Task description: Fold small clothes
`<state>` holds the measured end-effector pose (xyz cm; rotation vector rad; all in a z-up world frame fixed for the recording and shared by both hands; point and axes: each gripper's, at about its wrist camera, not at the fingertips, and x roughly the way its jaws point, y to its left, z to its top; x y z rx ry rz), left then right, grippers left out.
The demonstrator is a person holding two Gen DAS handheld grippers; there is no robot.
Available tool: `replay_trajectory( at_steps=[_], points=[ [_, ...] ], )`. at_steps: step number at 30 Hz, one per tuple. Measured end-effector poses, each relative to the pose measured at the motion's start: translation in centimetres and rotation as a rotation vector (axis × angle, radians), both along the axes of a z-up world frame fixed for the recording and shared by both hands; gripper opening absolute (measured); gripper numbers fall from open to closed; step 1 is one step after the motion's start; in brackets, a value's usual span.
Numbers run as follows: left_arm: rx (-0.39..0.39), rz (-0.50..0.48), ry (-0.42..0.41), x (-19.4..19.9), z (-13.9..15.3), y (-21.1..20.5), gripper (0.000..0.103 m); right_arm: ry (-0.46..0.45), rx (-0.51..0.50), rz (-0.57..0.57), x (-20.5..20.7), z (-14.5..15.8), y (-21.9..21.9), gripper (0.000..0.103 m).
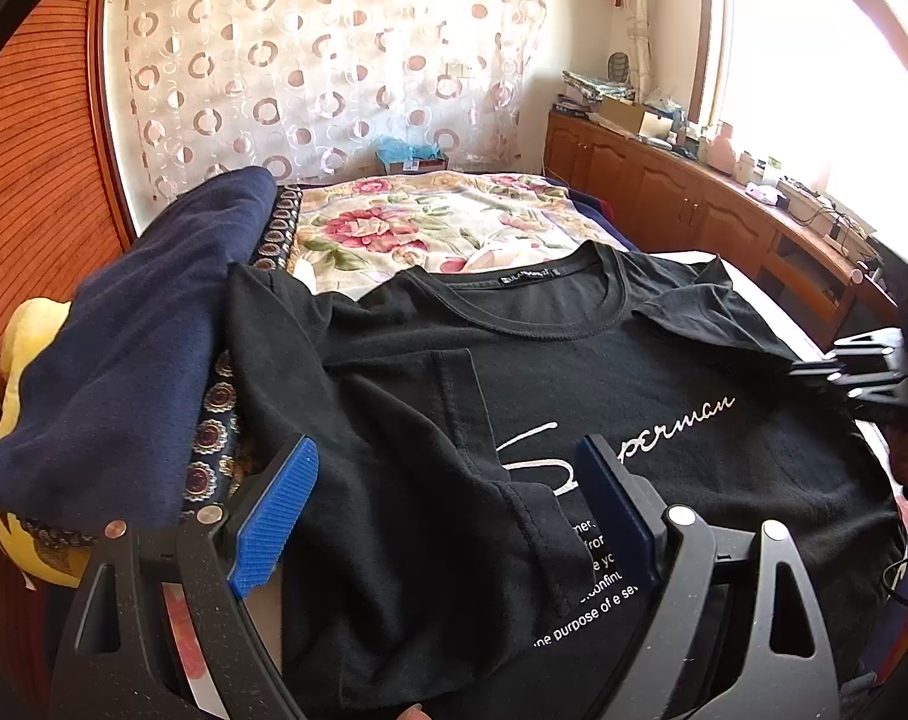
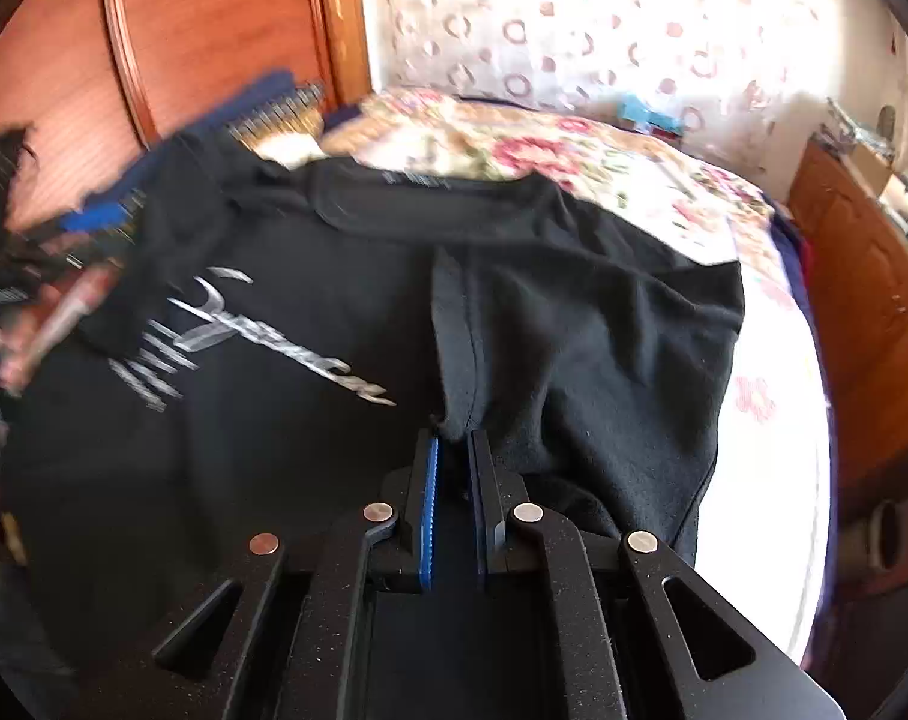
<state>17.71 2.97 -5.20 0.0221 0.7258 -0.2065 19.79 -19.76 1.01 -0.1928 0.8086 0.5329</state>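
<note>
Far left, a navy garment (image 1: 123, 348) is lying heaped on the bed, overlapping a yellow plush (image 1: 30, 336) and a patterned dark trim. Just right of it, the black T-shirt (image 1: 574, 372) is lying front-up across the near part of the bed, collar at the far side, white script lettering across the chest and small printed lines below. Its left sleeve (image 1: 429, 420) is lying folded inward over the chest, partly covering the lettering. The floral bedspread (image 1: 441, 216) is showing beyond the collar.

The left gripper (image 1: 454, 516) is hovering over the folded sleeve with its jaws standing wide, blue pads clear of the cloth, nothing between them.

The right gripper (image 2: 454, 450) is sitting at the right side of the shirt, jaws drawn narrow and pinching a raised ridge of black fabric at the right sleeve (image 2: 574, 348). This view is motion-blurred, so finer detail of the pinch is unclear.

Far right, wooden cabinets (image 1: 664, 192) are running under a bright window.
</note>
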Motion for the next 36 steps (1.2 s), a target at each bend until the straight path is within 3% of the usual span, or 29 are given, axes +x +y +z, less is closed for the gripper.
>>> replay_trajectory(
  at_steps=[4, 8, 14, 19, 21, 29, 36],
  points=[
    [-0.004, 0.009, -0.012, 0.1, 0.4, 0.5, 0.088, 0.011, 0.008, 0.042, -1.0, 0.9, -0.3, 0.009],
    [-0.002, 0.018, -0.021, 0.9, 1.0, 1.2, 0.088, 0.022, -0.013, 0.054, -1.0, 0.4, 0.2, 0.027],
    [0.021, 0.055, -0.022, 2.7, 1.5, 2.8, 0.088, -0.035, -0.003, 0.017, -0.7, 1.8, -1.1, 0.046],
    [0.029, 0.077, -0.018, 4.5, 1.8, 4.2, 0.088, -0.066, -0.021, -0.078, 2.1, 1.7, -3.2, 0.048],
    [0.037, 0.074, -0.014, 5.4, 1.9, 4.5, 0.084, -0.073, -0.036, -0.131, 3.6, 1.2, -4.1, 0.048],
    [0.055, 0.08, 0.022, 7.3, 1.4, 5.4, 0.051, -0.073, -0.061, -0.25, 8.1, -0.9, -5.9, 0.048],
    [0.062, 0.081, 0.028, 7.9, 1.3, 5.4, 0.049, -0.048, -0.079, -0.27, 9.3, -2.0, -4.8, 0.048]
  ],
)
